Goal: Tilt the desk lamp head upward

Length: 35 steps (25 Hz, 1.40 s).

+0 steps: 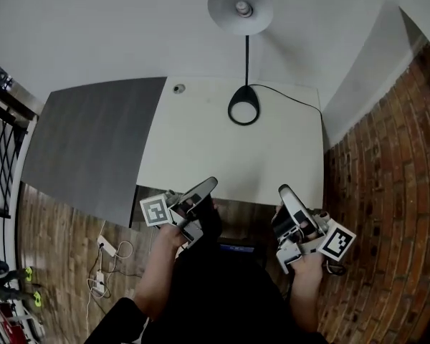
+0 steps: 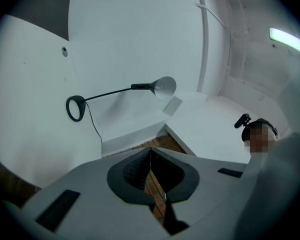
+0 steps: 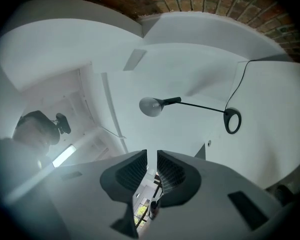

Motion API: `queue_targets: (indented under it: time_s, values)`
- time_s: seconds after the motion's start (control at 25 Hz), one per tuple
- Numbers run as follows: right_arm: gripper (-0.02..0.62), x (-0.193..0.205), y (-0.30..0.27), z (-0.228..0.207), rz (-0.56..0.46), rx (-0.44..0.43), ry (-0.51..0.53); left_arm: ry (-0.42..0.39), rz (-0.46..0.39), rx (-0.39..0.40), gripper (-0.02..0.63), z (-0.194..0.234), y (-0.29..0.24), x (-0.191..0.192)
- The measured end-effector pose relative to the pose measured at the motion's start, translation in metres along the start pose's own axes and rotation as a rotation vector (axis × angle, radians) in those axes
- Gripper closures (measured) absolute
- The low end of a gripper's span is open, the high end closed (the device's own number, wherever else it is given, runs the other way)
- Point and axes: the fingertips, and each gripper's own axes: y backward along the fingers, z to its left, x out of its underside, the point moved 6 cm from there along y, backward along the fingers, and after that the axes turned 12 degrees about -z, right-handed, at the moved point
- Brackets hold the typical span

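Grippers hung off the tabletop's (image 1: 222, 156) near edge, well apart from the lamp (image 1: 246, 59). The lamp stood at the far edge, right of its middle, on a ring base (image 1: 245, 93), with a straight stem and the head (image 1: 240, 7) on top. The left gripper (image 1: 211, 183) had its jaws together on nothing. The right gripper (image 1: 284, 190) held its jaws a narrow gap apart, also with nothing between them.

In the head view the head's open face and bulb looked toward the camera, so it may have been raised as the task wanted. The scene fitted a reach toward the lamp as well as a drawing back from it, and which one could not be told.

Any tilt of that head would likely go best with one gripper pinching the shade's thin rim squarely. The other would steady the stem or base, since the ring base looked light and the tall stem could lever it over. The cord (image 1: 287, 95) trailing toward the right edge was best kept clear of.
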Motion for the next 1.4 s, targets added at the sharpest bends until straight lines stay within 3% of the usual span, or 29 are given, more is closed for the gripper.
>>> queue_targets:
  time_s: [0.16,0.36,0.84,1.08,1.4]
  values:
    - [0.538,0.0,0.015,0.007,-0.023,-0.027,0.007,-0.027,0.019,-0.001,0.594,-0.021,0.003,0.011]
    - [0.555,-0.002,0.017,0.02,-0.061,-0.051,0.051,-0.026,0.04,0.07,0.594,-0.041,-0.008,0.011]
    - [0.58,0.056,-0.013,0.022,0.011,0.013,0.109,0.028,0.035,0.153,0.594,-0.043,0.017,-0.022]
    - [0.58,0.066,-0.022,0.035,0.042,0.035,0.192,0.046,0.051,0.236,0.594,-0.047,0.015,-0.025]
    - [0.581,0.078,-0.021,0.035,0.034,0.053,0.178,0.047,0.103,0.298,0.594,-0.053,0.021,-0.027]
